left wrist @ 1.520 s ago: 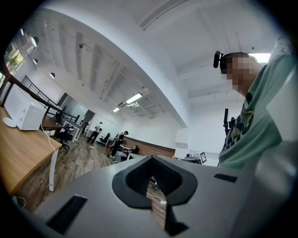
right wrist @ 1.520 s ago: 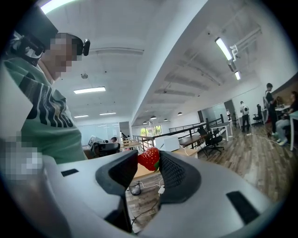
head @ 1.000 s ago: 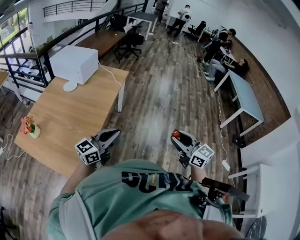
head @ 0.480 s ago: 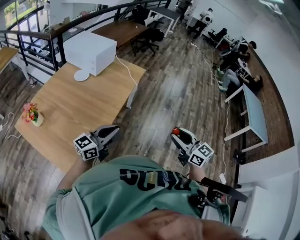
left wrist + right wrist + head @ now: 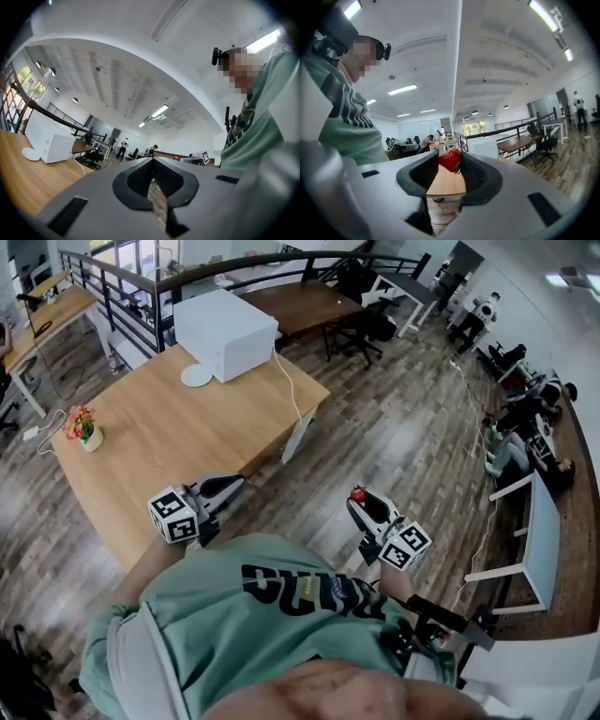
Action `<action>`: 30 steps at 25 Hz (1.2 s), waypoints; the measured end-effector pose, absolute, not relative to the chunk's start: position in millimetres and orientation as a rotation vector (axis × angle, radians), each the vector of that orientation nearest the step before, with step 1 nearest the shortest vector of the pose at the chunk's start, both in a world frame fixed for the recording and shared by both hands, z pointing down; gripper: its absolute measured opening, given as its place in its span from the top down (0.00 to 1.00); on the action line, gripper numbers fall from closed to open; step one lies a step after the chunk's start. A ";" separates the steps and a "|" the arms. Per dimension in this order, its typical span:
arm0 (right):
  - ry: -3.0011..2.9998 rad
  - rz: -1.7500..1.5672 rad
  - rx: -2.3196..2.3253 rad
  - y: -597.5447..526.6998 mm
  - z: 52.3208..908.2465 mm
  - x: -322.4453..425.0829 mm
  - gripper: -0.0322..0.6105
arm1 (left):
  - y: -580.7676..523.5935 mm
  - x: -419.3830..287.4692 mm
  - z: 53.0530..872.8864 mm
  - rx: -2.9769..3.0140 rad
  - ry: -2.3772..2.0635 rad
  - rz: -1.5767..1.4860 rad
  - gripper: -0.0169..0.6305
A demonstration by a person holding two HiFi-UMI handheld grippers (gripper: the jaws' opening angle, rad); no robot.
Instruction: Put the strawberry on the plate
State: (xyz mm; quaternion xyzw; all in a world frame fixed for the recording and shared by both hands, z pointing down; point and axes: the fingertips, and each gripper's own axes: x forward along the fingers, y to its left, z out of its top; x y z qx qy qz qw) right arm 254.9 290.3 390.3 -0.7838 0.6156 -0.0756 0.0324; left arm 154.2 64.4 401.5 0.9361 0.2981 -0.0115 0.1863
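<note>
A red strawberry (image 5: 450,160) is pinched at the tips of my right gripper (image 5: 450,161); from the head view the strawberry (image 5: 357,494) shows as a red spot at the end of the right gripper (image 5: 360,500), held over the wooden floor. My left gripper (image 5: 232,486) hangs at the near corner of the wooden table (image 5: 159,451). In the left gripper view its jaws (image 5: 152,162) meet at the tips with nothing between them. A small white plate (image 5: 196,376) lies on the table's far side beside a white box (image 5: 226,333).
A small pot of flowers (image 5: 84,427) stands at the table's left edge. A white cable (image 5: 286,393) runs off the table near the box. Office chairs (image 5: 368,322), more desks and seated people (image 5: 525,427) fill the far right. A railing (image 5: 141,287) runs behind the table.
The head view has swung so the table, box and plate now sit more to the right and nearer centre. Both grippers hold their places in front of the body; the strawberry stays gripped.
</note>
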 end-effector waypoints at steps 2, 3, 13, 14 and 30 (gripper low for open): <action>1.944 -0.204 -2.371 303.6 385.9 284.1 0.72 | 80.2 168.3 398.4 2.664 0.776 -0.042 0.97; 1.963 -0.196 -2.346 307.3 385.5 298.0 0.72 | 85.1 175.4 398.3 2.681 0.744 -0.046 0.97; 2.113 -0.240 -2.149 304.1 408.8 372.9 0.72 | 104.7 205.8 403.8 2.754 0.479 0.005 0.97; 2.119 -0.247 -2.136 299.2 411.7 377.2 0.72 | 101.6 207.9 405.4 2.759 0.464 0.011 0.97; 2.029 -0.315 -2.390 159.2 393.1 436.3 0.72 | -91.3 243.6 416.7 2.726 0.513 -0.084 0.97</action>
